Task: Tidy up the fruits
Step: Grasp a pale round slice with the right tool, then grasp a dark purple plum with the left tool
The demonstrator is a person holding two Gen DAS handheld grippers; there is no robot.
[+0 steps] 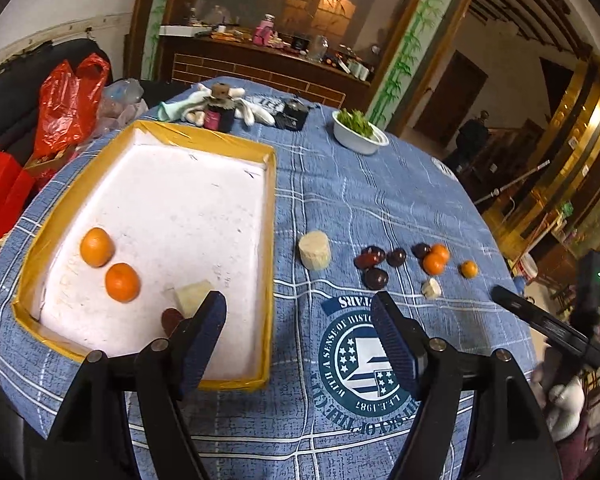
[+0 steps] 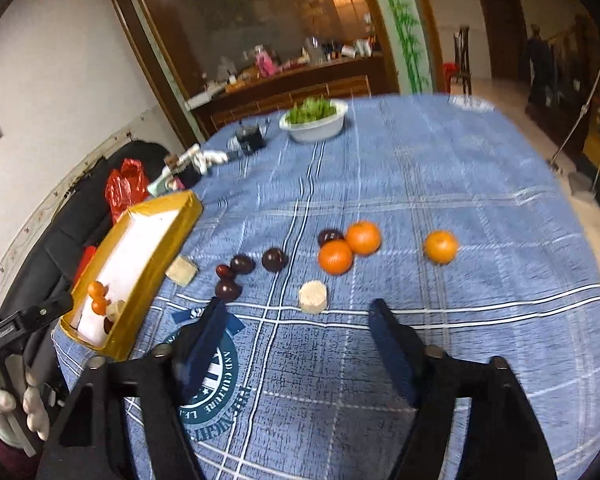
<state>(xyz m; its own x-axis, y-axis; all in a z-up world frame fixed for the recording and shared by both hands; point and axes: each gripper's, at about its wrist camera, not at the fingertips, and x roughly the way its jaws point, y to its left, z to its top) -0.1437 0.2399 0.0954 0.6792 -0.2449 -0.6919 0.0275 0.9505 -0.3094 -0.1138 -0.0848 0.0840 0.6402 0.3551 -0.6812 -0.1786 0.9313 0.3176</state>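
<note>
A yellow-rimmed white tray (image 1: 271, 216) lies on the blue cloth at the left; it also shows in the right wrist view (image 2: 168, 240). In it are two oranges (image 1: 96, 247) (image 1: 122, 282), a pale cut chunk (image 1: 191, 295) and a dark red fruit (image 1: 171, 319). On the cloth lie a pale chunk (image 1: 314, 250), several dark plums (image 2: 274, 259), three oranges (image 2: 335, 257) (image 2: 363, 237) (image 2: 441, 246) and a small pale piece (image 2: 313, 297). My left gripper (image 1: 298, 320) is open and empty over the tray's right rim. My right gripper (image 2: 296, 324) is open and empty, short of the fruit.
A white bowl of greens (image 2: 315, 118) stands at the table's far side. Gloves, a small bottle and a dark object (image 1: 224, 108) lie beyond the tray. A red plastic bag (image 1: 70, 100) and red boxes sit off the table's left edge.
</note>
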